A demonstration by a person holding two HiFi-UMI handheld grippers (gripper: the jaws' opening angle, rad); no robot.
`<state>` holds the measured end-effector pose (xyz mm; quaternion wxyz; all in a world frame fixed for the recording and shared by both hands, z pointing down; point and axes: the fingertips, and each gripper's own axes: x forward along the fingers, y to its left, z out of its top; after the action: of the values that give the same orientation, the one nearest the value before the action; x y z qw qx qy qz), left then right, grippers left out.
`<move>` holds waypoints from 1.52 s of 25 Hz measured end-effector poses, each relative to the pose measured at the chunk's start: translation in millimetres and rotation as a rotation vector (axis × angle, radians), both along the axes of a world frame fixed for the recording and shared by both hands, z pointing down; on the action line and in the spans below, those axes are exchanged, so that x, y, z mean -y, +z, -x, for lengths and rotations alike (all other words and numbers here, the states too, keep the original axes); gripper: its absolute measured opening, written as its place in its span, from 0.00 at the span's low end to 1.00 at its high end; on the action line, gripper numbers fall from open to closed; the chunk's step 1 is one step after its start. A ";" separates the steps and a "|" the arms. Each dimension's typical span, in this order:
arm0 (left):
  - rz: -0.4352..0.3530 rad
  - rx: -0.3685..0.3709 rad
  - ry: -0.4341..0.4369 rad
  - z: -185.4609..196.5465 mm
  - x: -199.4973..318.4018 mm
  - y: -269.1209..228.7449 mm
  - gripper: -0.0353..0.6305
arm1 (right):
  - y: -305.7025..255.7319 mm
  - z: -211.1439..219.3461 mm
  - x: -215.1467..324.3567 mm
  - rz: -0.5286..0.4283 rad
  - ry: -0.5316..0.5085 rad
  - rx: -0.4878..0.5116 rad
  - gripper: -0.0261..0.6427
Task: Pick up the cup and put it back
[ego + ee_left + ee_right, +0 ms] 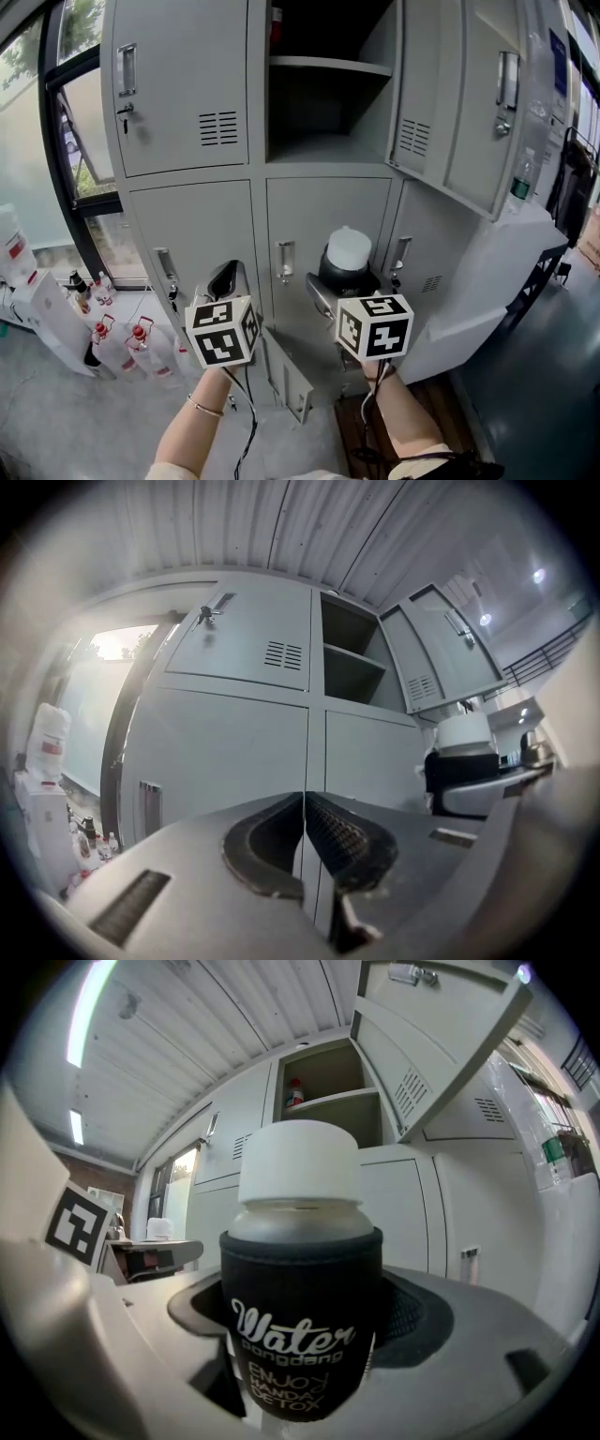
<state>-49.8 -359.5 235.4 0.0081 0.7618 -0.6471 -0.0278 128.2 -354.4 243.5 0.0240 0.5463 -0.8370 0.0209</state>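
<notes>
The cup [302,1269] is a frosted bottle with a white lid and a black sleeve printed "Water". My right gripper [305,1335] is shut on it and holds it upright in front of the lower locker doors. The head view shows the cup [348,258] above the right marker cube, below the open locker compartment [328,94]. My left gripper [304,841] is shut with nothing between its jaws, and it sits to the left of the cup [464,752]. A red item [295,1094] stands on the open locker's upper shelf.
Grey metal lockers [187,94] fill the view, and the upper right door [459,103] swings open to the right. Bottles with red caps [122,342] and a white box stand on the floor at the left. A window [75,141] is at the far left.
</notes>
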 end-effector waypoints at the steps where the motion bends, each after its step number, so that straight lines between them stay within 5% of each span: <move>1: 0.004 0.002 -0.004 0.9 -1.2 7.1 0.07 | 6.4 -1.4 -0.7 0.006 0.004 0.003 0.65; 20: 0.041 0.001 -0.051 21.5 -7.2 40.7 0.07 | 43.9 5.8 0.1 0.053 -0.005 0.041 0.65; 38: 0.134 -0.009 -0.180 91.8 -42.5 115.0 0.07 | 104.9 93.8 -26.2 0.124 -0.178 0.045 0.65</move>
<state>-141.6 -317.0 350.4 0.0594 0.6982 -0.7133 0.0116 34.4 -328.2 348.5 0.0404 0.4668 -0.8796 0.0826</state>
